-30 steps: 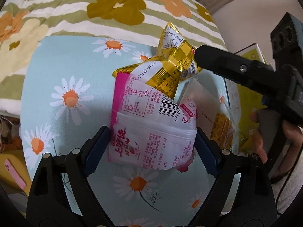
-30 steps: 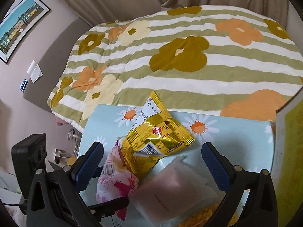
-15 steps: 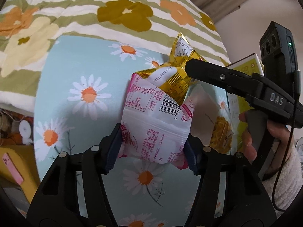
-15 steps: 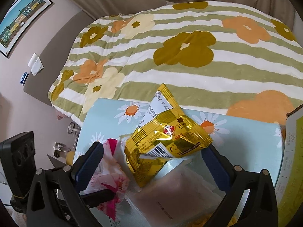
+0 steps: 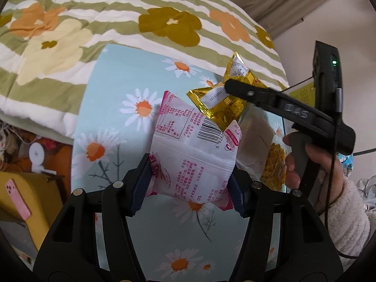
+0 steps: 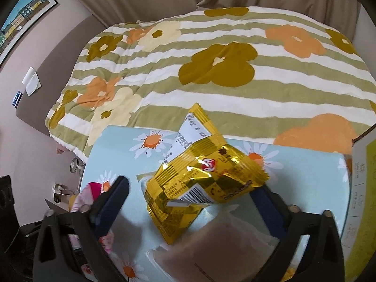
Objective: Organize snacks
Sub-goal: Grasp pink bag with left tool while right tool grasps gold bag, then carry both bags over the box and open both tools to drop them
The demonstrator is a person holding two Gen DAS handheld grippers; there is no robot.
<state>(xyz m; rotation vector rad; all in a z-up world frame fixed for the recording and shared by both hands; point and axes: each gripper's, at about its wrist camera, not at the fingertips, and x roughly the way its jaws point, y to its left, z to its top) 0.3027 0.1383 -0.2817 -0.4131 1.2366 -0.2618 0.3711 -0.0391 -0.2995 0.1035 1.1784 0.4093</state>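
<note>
My left gripper (image 5: 189,185) is shut on a pink and white snack bag (image 5: 192,155) and holds it over the daisy-print table (image 5: 122,75). A gold snack bag (image 6: 199,183) lies in the middle of the table between the fingers of my right gripper (image 6: 190,202), which is open around it. The gold bag (image 5: 223,103) also shows in the left wrist view, partly behind the right gripper's finger (image 5: 270,101). A clear packet of yellow snacks (image 5: 263,150) lies under both bags. The pink bag's edge (image 6: 90,192) shows left of my right gripper.
A bed with a striped floral quilt (image 6: 211,70) lies behind the table. A yellow-green box (image 6: 362,199) stands at the table's right edge. A pink phone (image 5: 17,198) lies on a yellow surface at lower left.
My left gripper has closed on the pink bag and lifted it a little. My right gripper has moved forward, and its fingers have narrowed around the gold bag.
</note>
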